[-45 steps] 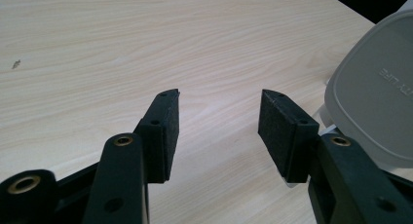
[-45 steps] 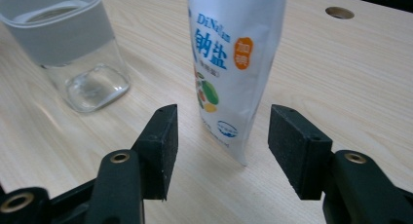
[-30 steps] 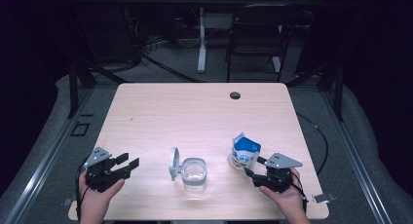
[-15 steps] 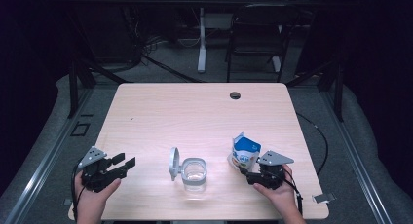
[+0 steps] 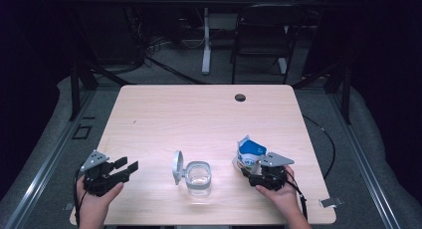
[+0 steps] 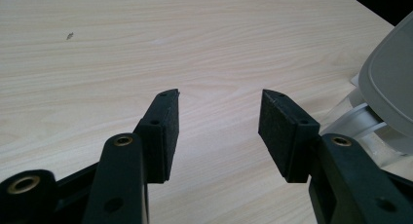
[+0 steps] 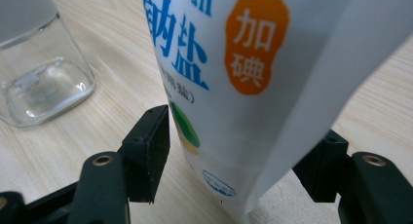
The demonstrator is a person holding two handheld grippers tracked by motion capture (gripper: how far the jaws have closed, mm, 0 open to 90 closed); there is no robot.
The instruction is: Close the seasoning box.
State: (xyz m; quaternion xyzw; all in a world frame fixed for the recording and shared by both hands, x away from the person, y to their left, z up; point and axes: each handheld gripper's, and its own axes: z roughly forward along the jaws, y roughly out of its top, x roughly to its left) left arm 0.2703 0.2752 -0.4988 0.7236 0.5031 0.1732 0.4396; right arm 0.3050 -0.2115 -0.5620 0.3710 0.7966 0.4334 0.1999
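Near the tabletop's [image 5: 164, 114] front edge, toward its right corner, the right gripper [image 5: 249, 171] has its jaws spread on either side of the salt bag [image 7: 253, 87], which stands between them; whether the pads touch it cannot be told. The bag's top is cut off in the right gripper view. Left of it stands the glass jar [image 5: 198, 176], lid open. The left gripper [image 6: 219, 131] hovers near the front left corner, jaws spread and empty.

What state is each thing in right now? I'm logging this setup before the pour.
Glass jar: upright, lid flipped open to its left, looks empty.
Salt bag: upright, top torn open.
Left gripper: open, holding nothing, apart from the jar.
Right gripper: open, jaws on either side of the bag's lower part, not clamped.
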